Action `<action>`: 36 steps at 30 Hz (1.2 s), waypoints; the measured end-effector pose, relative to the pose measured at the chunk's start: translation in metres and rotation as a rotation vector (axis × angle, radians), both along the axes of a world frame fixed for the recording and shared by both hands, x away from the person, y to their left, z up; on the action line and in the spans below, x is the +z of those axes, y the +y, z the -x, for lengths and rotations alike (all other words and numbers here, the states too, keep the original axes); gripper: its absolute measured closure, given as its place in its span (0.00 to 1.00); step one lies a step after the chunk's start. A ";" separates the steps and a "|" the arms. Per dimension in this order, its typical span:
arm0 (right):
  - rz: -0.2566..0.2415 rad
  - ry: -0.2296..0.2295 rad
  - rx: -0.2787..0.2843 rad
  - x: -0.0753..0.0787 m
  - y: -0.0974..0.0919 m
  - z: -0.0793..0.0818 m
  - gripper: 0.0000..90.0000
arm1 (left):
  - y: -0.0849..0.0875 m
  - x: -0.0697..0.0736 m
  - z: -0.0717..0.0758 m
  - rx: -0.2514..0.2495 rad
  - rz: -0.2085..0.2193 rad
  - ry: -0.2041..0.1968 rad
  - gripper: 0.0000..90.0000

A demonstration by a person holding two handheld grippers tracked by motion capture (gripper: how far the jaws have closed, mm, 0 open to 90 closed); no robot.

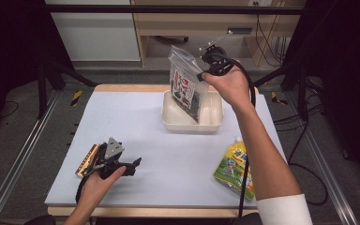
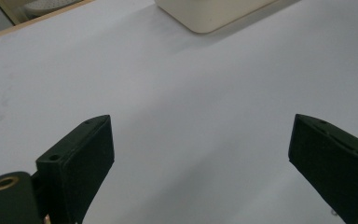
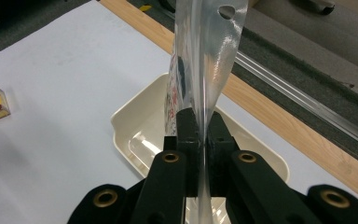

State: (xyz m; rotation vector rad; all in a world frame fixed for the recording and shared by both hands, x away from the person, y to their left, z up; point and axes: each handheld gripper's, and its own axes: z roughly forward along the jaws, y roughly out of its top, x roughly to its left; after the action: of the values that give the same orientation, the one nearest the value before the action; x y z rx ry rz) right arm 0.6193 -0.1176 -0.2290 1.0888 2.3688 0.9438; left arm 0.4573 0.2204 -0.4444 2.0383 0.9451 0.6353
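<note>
Held a clear bag [image 1: 185,84] of dark snacks up over the cream tray [image 1: 214,123], pinched tight at its edge by the right gripper [image 1: 205,70]; seen from the right gripper view, squeezed the thin plastic [image 3: 206,60] flat between the two black jaws, right above the tray [image 3: 126,122]; hung the bag's bottom down inside the tray, though hard to tell if touching; rested the left gripper [image 1: 130,165] low at the near left of the white table [image 1: 136,117], jaws wide apart and gripping nothing; showed bare table [image 2: 177,93] between those jaws in the left gripper view, with a corner of the tray [image 2: 205,16] far ahead; lay a small yellow and red box [image 1: 87,160] just beside the left gripper; lay a green and yellow pouch [image 1: 233,168] flat at the near right, partly under the right arm.
</note>
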 end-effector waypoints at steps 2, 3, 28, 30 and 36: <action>0.001 0.004 0.002 -0.002 0.001 0.000 0.97 | 0.000 0.000 0.000 -0.002 -0.002 0.002 0.07; 0.001 0.006 0.002 -0.002 0.001 0.000 0.97 | 0.000 0.000 0.000 -0.002 -0.002 0.002 0.07; -0.018 0.020 0.021 -0.016 -0.003 -0.001 0.97 | -0.001 -0.001 0.001 -0.008 -0.006 0.005 0.07; -0.019 0.026 0.019 -0.017 -0.002 -0.001 0.96 | -0.001 0.000 0.001 -0.009 -0.007 0.005 0.07; -0.026 0.030 0.019 -0.019 -0.002 0.000 0.96 | -0.001 -0.001 0.001 -0.009 -0.008 0.006 0.07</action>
State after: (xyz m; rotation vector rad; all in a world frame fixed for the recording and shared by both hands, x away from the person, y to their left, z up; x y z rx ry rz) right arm 0.6197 -0.1191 -0.2479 1.0999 2.4014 0.9739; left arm 0.4567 0.2193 -0.4451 2.0516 0.9373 0.6296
